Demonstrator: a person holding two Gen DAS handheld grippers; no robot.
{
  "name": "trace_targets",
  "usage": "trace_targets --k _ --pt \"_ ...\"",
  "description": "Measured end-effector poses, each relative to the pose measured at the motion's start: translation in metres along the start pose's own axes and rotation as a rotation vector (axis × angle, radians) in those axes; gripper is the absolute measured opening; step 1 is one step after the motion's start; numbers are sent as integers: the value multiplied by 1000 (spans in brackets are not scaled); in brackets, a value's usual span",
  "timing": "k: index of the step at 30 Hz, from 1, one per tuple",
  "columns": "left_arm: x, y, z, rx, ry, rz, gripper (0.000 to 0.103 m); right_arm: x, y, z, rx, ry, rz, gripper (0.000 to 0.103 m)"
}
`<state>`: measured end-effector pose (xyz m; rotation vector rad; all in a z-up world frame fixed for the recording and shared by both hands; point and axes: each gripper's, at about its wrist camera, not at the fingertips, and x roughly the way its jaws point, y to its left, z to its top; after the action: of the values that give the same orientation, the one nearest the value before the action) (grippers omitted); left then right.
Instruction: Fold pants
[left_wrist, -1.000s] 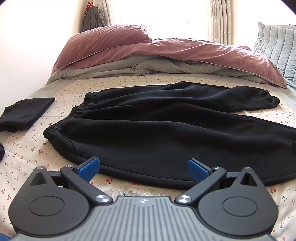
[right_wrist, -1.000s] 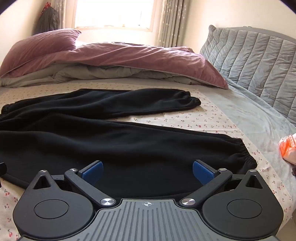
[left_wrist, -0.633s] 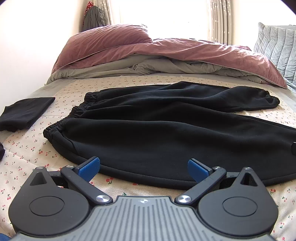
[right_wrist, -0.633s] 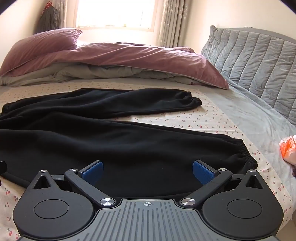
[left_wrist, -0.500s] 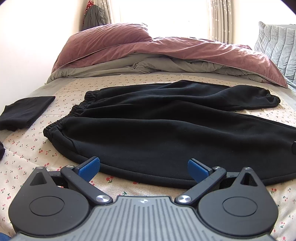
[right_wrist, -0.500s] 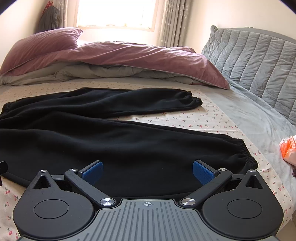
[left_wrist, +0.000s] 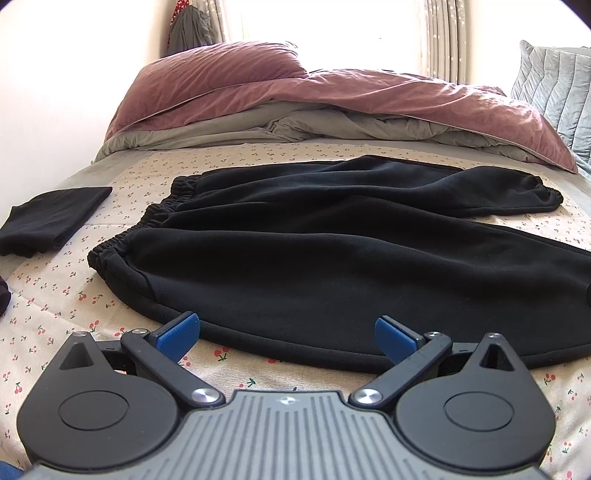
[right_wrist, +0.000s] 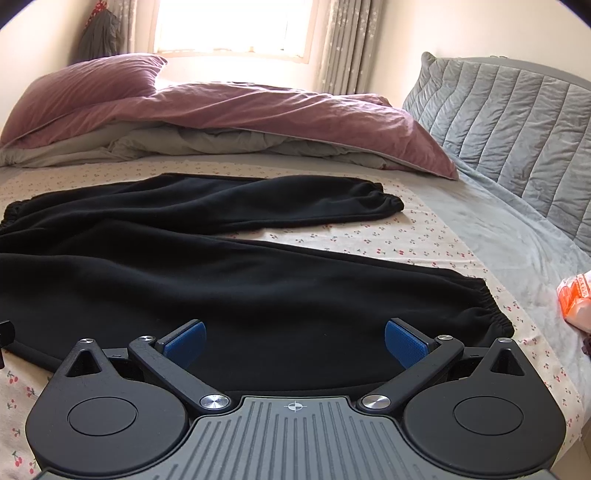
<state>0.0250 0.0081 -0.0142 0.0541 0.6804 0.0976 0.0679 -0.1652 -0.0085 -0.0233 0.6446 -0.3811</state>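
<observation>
Left wrist view: my left gripper (left_wrist: 287, 331) spread wide, empty, at near hem of black pants (left_wrist: 332, 258) lying unfolded on the bed (left_wrist: 48, 306).
Right wrist view: right gripper (right_wrist: 294, 342) likewise wide, empty; no fold made yet, I judge.

We see a cherry-print sheet (left_wrist: 258, 162) covering the bed, with a mauve duvet (right_wrist: 258, 110) and pillow (left_wrist: 214, 70) heaped over grey bedding (right_wrist: 221, 142) at the far side. A folded black garment (left_wrist: 51, 218) lies at the left, a grey quilted headboard (right_wrist: 517, 122) stands right, and an orange packet (right_wrist: 576, 299) sits at the right edge.
</observation>
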Motion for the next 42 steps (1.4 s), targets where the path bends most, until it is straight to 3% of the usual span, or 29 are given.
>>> trace_targets --k 25,30,36,38,42 --pt "6 16 10 -46 29 -11 101 2 -3 -2 7 -12 -23 103" --pt "28 86 30 -261 84 9 101 12 -16 -2 29 12 -44 103" --pt "56 169 26 -576 163 19 101 43 -61 -2 257 237 -19 103" --pt "66 181 24 -643 189 29 101 48 -72 -6 309 302 -5 103" --pt "91 189 34 -665 212 79 101 58 -88 -16 409 393 26 100"
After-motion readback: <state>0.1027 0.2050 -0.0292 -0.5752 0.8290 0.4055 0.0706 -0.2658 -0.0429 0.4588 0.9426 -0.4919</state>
